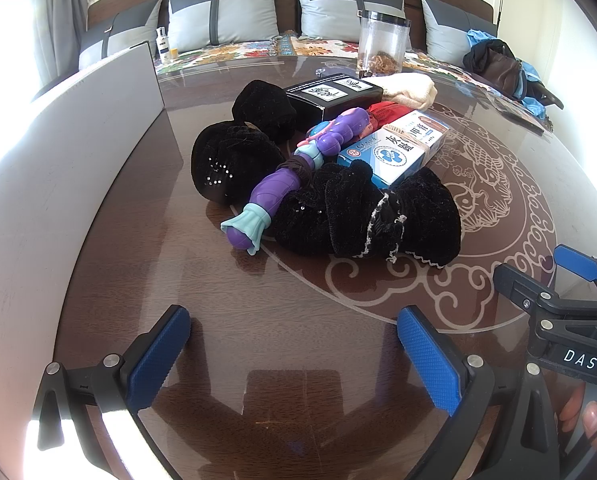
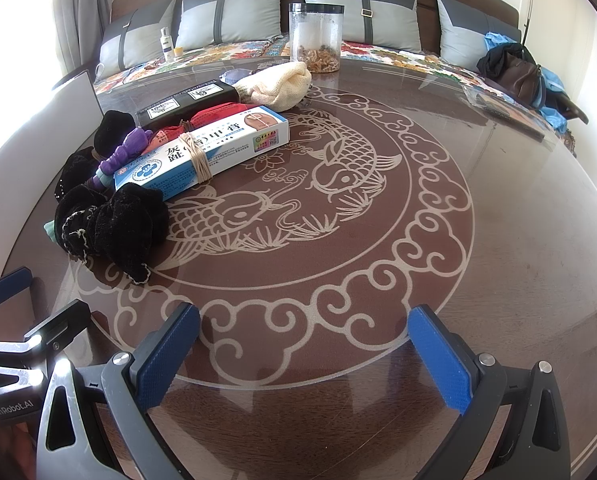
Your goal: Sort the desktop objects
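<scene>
- Clutter sits bunched on the left part of the round table (image 2: 498, 184), whose glossy brown top carries a pale fish-and-cloud pattern; we see the pile well ahead of both grippers.
- We hold the left gripper (image 1: 294, 360) with its jaws wide apart and nothing between them; the blue pads (image 1: 160, 356) have a fine knurled texture.
- Our right gripper (image 2: 304, 356) is likewise spread wide and holds nothing, low over the patterned rim; in the left view only its edge shows, cut off by the frame.
- Black velvet cloth (image 1: 362, 216) lies nearest, fuzzy and crumpled, with pale lace trim; how many separate pieces it makes we cannot tell.
- A purple plastic toy (image 1: 282, 184) with teal frills lies across the cloth, a dark band wound around its middle; its far end is partly hidden.
- The blue-and-white carton (image 2: 210, 152), a long box bound with tan string, rests tilted on the cloth and toy.
- A red item (image 2: 214, 116) shows only as a strip behind the carton.
- Behind it sit a flat black box (image 1: 334, 94) and a cream knitted cloth (image 2: 278, 84).
- A clear cylindrical jar (image 2: 316, 38) with brownish contents stands at the far edge.
- A white panel (image 1: 98, 128) stands upright on the left, its extent cut off.
</scene>
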`<act>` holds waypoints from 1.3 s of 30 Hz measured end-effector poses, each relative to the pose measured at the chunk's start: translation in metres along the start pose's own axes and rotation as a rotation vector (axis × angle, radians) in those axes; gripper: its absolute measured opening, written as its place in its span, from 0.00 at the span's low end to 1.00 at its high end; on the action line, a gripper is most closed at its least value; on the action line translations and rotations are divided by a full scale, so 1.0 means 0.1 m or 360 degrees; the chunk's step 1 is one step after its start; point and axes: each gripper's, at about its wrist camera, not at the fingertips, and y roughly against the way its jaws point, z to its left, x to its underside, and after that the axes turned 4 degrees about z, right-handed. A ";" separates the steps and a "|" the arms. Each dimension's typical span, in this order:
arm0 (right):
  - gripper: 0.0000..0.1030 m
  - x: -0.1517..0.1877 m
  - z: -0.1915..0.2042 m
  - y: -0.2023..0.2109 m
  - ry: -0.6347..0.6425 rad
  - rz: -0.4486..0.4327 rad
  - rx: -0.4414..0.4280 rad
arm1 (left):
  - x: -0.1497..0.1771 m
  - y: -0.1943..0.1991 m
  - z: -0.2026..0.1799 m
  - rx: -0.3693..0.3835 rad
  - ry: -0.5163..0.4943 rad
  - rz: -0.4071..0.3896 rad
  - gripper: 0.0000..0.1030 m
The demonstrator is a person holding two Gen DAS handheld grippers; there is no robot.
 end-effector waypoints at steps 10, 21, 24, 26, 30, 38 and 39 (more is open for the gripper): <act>1.00 0.00 0.00 0.00 0.0000 0.0000 0.0000 | 0.00 0.00 0.00 0.0000 0.0000 0.0000 1.00; 1.00 0.00 0.00 0.00 0.0000 0.0000 0.0000 | 0.00 0.00 0.00 0.0000 0.0001 0.0000 1.00; 1.00 0.00 0.00 0.00 0.0000 0.0000 0.0000 | 0.00 0.00 0.00 0.0000 0.0001 0.0000 1.00; 1.00 0.00 0.00 0.00 0.0000 0.0000 0.0000 | 0.00 0.00 0.00 0.0000 0.0001 0.0000 1.00; 1.00 0.00 0.00 0.00 0.0000 0.0000 0.0000 | 0.00 0.00 0.00 -0.0001 0.0001 0.0000 1.00; 1.00 0.00 0.00 0.00 0.0000 0.0000 0.0000 | -0.05 0.01 -0.02 0.0049 -0.0022 0.0082 1.00; 1.00 0.00 0.00 0.00 0.0000 0.0000 0.0000 | -0.09 0.05 -0.03 0.0101 0.0004 0.0080 1.00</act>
